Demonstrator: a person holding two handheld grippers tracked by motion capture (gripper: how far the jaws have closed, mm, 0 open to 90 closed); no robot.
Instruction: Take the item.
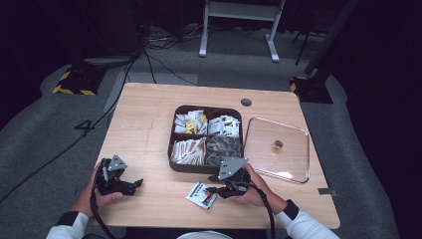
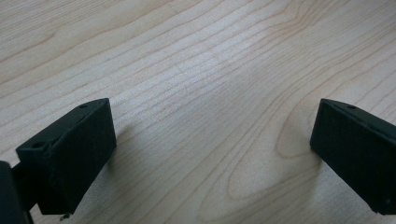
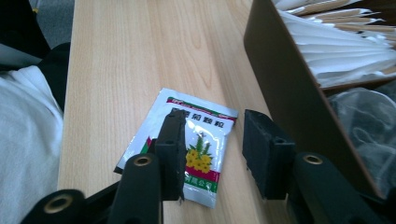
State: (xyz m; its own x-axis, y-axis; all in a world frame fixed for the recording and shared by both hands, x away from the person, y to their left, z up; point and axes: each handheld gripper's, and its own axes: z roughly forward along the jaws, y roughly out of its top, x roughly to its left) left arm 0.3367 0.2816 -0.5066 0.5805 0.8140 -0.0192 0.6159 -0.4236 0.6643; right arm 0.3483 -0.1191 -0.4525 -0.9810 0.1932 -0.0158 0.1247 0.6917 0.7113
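Table (image 1: 149,114) space is pretty generous on the left half, bare wood out to the edge. Right half is busier: brown divided tray (image 1: 172,149) full of packets in the middle, clear lid (image 1: 293,172) lying flat just right of it, near the table's right edge. Sachet (image 1: 201,194) with the yellow flower print lies flat close to the front edge, just below the tray's front wall. Right gripper (image 1: 213,189) sits right over it, jaws partway apart and gripping nothing; one jaw overlaps the packet, the other is over wood beside the tray wall (image 3: 289,93). Left gripper (image 1: 138,183) rests wide open and holding nothing, well apart at the front left.
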